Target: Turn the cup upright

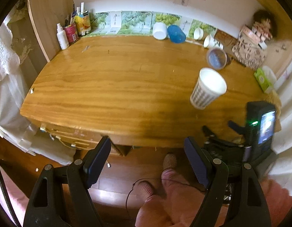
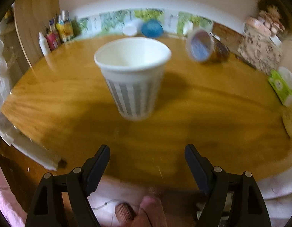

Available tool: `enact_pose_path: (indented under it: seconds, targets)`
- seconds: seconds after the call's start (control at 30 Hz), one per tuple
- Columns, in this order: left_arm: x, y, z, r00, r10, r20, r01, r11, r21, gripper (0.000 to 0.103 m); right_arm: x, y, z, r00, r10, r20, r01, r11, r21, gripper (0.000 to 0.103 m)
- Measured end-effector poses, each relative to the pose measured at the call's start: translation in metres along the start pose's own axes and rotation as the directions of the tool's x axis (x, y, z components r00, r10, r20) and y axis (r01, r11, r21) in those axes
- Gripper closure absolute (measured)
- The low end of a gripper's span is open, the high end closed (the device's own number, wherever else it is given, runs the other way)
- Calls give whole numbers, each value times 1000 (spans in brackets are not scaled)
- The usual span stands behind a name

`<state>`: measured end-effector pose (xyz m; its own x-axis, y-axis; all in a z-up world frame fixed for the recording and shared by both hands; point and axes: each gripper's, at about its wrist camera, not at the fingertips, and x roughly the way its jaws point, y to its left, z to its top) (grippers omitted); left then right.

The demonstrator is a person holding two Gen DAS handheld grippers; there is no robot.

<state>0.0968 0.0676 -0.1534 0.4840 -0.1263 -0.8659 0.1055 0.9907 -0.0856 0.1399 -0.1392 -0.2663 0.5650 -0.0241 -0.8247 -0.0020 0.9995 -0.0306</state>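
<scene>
A white paper cup with grey checked stripes stands upright, mouth up, on the wooden table. It also shows in the left wrist view, at the right side of the table. My right gripper is open and empty, a little back from the cup near the table's front edge. My left gripper is open and empty, held off the table's front edge above the floor. The right gripper's body shows in the left wrist view, right of the cup.
A clear jar with a blue lid lies on its side behind the cup. A blue cup, white cups, bottles and a pen holder line the back wall. A patterned box and a green tissue pack sit at the right.
</scene>
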Motion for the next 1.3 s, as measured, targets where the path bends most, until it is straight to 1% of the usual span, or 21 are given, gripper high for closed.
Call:
enact_pose_path:
  seconds: [0.13, 0.23, 0.33, 0.37, 0.4, 0.53, 0.6, 0.67, 0.7, 0.77, 0.83, 0.87, 0.93, 1.0, 1.07, 1.13, 1.2, 1.3]
  targets:
    - [0, -6, -9, 1000, 23, -15, -23, 1000, 4, 20, -26, -12, -8, 999, -22, -46, 23, 1000, 16, 19]
    - [-5, -17, -10, 999, 34, -11, -34, 999, 1, 20, -52, -23, -10, 996, -34, -86, 36, 999, 24, 19]
    - [-18, -30, -7, 999, 37, 26, -37, 999, 8, 20, -80, -34, -11, 994, -8, -109, 15, 998, 62, 18]
    - [-23, -33, -5, 999, 36, 38, -37, 999, 11, 20, -91, -38, -11, 994, 3, -113, 5, 997, 76, 16]
    - [-28, -37, -3, 998, 31, 49, -32, 999, 16, 20, -98, -40, -11, 993, 8, -118, 2, 996, 84, 15]
    - [-47, -47, 6, 996, 20, 82, -22, 999, 24, 20, -125, -49, -10, 989, -16, -144, 33, 993, 113, 15]
    - [-59, -52, 10, 996, 9, 93, -11, 1000, 22, 20, -140, -57, -10, 987, 0, -162, 27, 986, 162, 15]
    - [-71, -58, 13, 995, 3, 96, -6, 1000, 27, 20, -154, -62, -9, 986, 19, -164, 14, 980, 197, 15]
    - [-77, -62, 12, 995, -1, 103, -2, 1000, 29, 20, -163, -63, -10, 988, 23, -155, 10, 978, 207, 15]
    - [-89, -69, 10, 993, 8, 120, -11, 1000, 29, 20, -184, -66, -11, 994, 35, -108, -10, 974, 225, 15]
    - [-100, -75, 8, 992, 10, 128, -13, 1000, 22, 20, -201, -67, -12, 996, 30, -84, -10, 974, 228, 15]
    - [-105, -77, 6, 991, 3, 133, -6, 1000, 17, 18, -211, -68, -13, 997, 33, -64, -17, 973, 230, 15]
    - [-117, -82, 2, 989, -5, 151, 4, 1000, 8, 16, -228, -68, -13, 999, 32, -24, -26, 974, 225, 13]
    - [-128, -88, -4, 983, 18, 181, -20, 1000, 6, 15, -240, -68, -14, 1000, 18, 10, -20, 977, 211, 0]
    - [-136, -94, -10, 974, 52, 219, -56, 998, 13, 11, -248, -68, -14, 999, 19, 44, -27, 979, 200, 0]
    - [-142, -95, -15, 968, 76, 239, -80, 997, 8, 3, -256, -69, -14, 996, 30, 80, -45, 979, 200, 0]
    - [-146, -93, -20, 962, 100, 255, -103, 995, -3, 2, -262, -68, -16, 993, 30, 110, -52, 978, 201, 0]
    - [-153, -89, -27, 944, 158, 288, -159, 987, -21, 2, -272, -67, -22, 987, 28, 156, -61, 976, 209, 0]
